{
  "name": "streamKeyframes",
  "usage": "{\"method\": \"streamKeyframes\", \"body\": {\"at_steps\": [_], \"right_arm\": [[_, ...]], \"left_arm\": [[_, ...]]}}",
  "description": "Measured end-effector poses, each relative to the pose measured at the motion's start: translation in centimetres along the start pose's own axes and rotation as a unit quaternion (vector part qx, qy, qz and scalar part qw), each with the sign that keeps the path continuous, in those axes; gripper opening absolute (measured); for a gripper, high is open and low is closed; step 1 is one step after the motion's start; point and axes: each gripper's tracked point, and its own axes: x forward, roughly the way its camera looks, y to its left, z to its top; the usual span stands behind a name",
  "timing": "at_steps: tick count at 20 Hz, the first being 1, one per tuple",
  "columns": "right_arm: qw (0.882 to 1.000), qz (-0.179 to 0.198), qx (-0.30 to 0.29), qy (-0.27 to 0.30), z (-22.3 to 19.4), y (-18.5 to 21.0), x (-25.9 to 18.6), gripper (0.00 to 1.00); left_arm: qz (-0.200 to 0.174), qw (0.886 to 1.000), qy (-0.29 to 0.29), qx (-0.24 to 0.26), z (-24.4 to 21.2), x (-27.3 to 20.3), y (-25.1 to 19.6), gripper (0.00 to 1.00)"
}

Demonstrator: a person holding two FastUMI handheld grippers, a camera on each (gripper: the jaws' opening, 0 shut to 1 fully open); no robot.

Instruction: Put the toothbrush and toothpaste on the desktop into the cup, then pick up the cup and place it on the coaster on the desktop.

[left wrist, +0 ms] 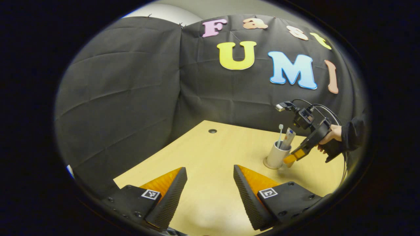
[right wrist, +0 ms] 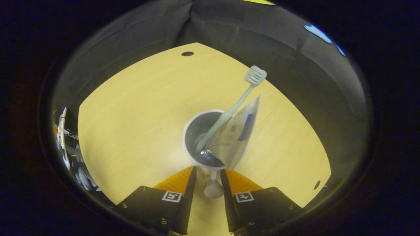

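A pale cup [left wrist: 276, 156] stands upright on the wooden desk at the right, with the rim of a pale round coaster [left wrist: 266, 164] showing under its base. A toothbrush [left wrist: 280, 130] and a toothpaste tube [left wrist: 289, 137] stick up out of it. My right gripper [left wrist: 290, 159], held by a hand [left wrist: 330, 134], reaches the cup's right side. From above, the cup [right wrist: 197, 131] holds the toothbrush [right wrist: 234, 104] and tube [right wrist: 237, 132]. Its handle [right wrist: 213, 189] lies in my right gripper [right wrist: 208, 178], touching one finger, a slit beside the other. My left gripper [left wrist: 210, 178] is open over bare desk.
The desk [left wrist: 210, 154] ends at black cloth walls close behind and to the left. A round cable hole [left wrist: 212, 131] sits near the far corner, and another hole [right wrist: 316, 185] near the right edge. Cables [left wrist: 328, 113] loop above the right gripper.
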Motion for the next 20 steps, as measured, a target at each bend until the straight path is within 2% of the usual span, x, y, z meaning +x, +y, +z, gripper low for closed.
{"method": "streamKeyframes", "body": {"at_steps": [1,3,4,6,7,9,11,13,16,17,20], "right_arm": [[1.0,-0.005,-0.003,-0.001,0.0,-0.1,-0.1,0.54],[1.0,-0.012,-0.003,-0.01,0.2,-0.4,-0.4,0.51],[1.0,-0.015,0.001,-0.017,0.4,-0.6,-0.7,0.55],[0.999,-0.017,0.016,-0.034,0.8,-0.9,-1.7,0.56],[0.999,-0.017,0.021,-0.042,1.0,-1.2,-2.3,0.6],[0.998,-0.022,0.027,-0.057,1.0,-1.7,-3.5,0.63],[0.996,-0.03,0.035,-0.076,0.9,-1.9,-5.5,0.6],[0.993,-0.038,0.053,-0.096,0.4,-2.0,-7.4,0.63],[0.985,-0.064,0.08,-0.139,-0.8,-2.7,-11.4,0.6],[0.981,-0.075,0.089,-0.156,-1.1,-2.9,-12.9,0.63],[0.967,-0.103,0.121,-0.201,-2.5,-3.2,-17.6,0.6]], "left_arm": [[-0.001,1.0,0.0,0.0,0.1,-0.1,-0.1,0.92],[-0.004,1.0,0.0,0.001,0.1,-0.2,-0.4,0.93],[-0.006,1.0,0.0,0.003,0.1,-0.2,-0.5,0.93],[-0.014,1.0,-0.002,0.006,0.5,-0.2,-1.2,0.93],[-0.02,1.0,-0.002,0.008,0.7,-0.2,-1.5,0.93],[-0.035,0.999,-0.004,0.015,1.2,0.0,-2.7,0.93],[-0.052,0.998,-0.009,0.023,1.8,0.0,-4.2,0.93],[-0.074,0.997,-0.017,0.035,3.0,0.0,-6.1,0.93],[-0.107,0.992,-0.036,0.049,5.1,-0.2,-9.2,0.92],[-0.117,0.991,-0.043,0.053,5.9,-0.2,-10.1,0.92],[-0.148,0.985,-0.06,0.063,7.6,-0.4,-13.4,0.94]]}}
